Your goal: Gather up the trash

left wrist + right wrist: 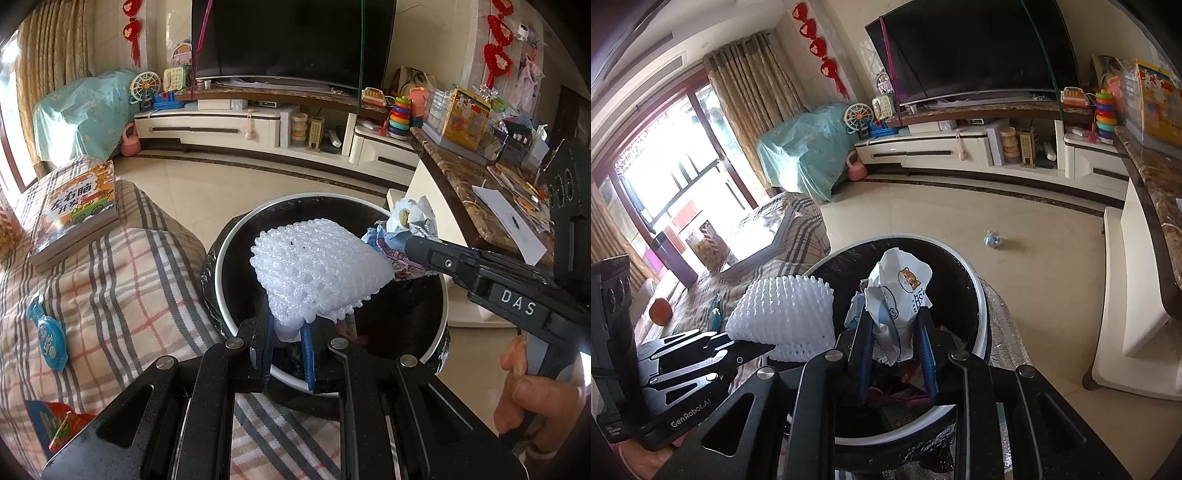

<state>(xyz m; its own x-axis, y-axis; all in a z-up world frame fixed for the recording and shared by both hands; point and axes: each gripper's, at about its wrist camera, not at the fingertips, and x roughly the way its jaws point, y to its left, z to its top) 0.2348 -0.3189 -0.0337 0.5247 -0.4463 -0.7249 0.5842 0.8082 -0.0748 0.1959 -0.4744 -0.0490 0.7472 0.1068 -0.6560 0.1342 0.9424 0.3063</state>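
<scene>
Holding foam net [317,273] over bin [236,236], bin floor hidden by trash

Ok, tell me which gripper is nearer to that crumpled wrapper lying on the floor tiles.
Right. The right gripper, shut on a white wrapper, is over the bin's floor-facing side, toward the crumpled wrapper. The left gripper, holding foam netting, is on the sofa side.

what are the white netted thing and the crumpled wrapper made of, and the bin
The white netted thing looks like soft foam mesh: matte, puffy, open diamond cells. The crumpled wrapper looks like thin printed plastic or coated paper: sharp creases, slight sheen, a cartoon print; which one is hard to tell. The bin seems hard glossy plastic, with a smooth white rim and a black liner.
</scene>
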